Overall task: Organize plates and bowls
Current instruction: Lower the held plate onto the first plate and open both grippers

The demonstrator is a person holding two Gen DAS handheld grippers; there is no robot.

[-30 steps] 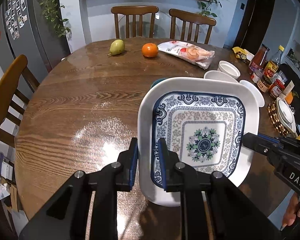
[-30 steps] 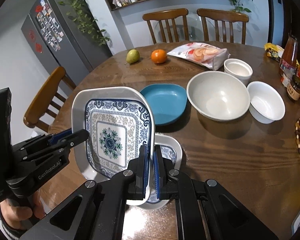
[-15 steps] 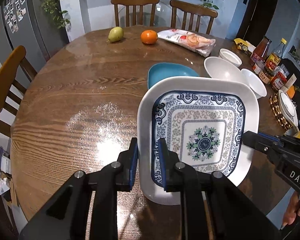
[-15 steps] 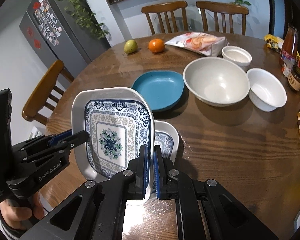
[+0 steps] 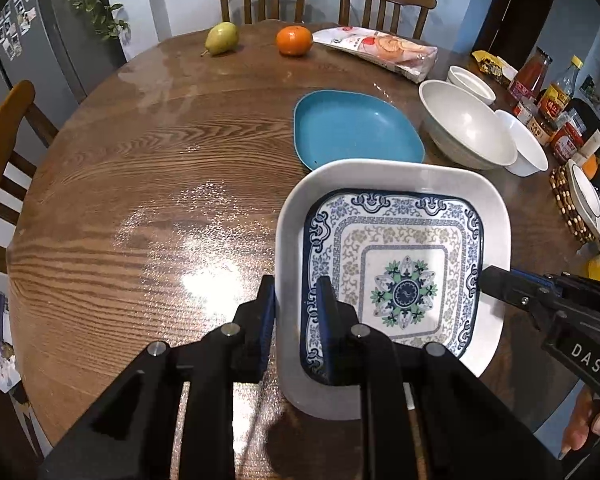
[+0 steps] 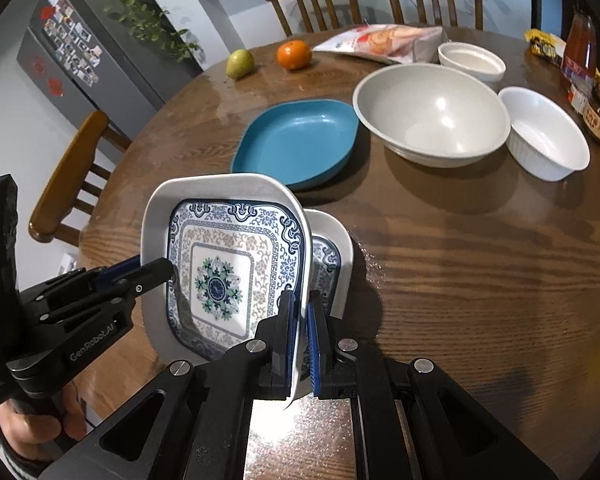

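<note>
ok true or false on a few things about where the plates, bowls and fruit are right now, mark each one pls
1. Both grippers grip the same patterned square plate, the left gripper on one edge and the right gripper on the opposite edge. True.
2. The blue plate has a white bowl stacked in it. False: it is empty, and the large white bowl sits beside it on the table.
3. A second, smaller patterned plate lies below the held one. True.
4. The orange is in the large bowl. False: it lies on the table's far side, near the pear.
5. Three white bowls sit right of the blue plate. True.
</note>
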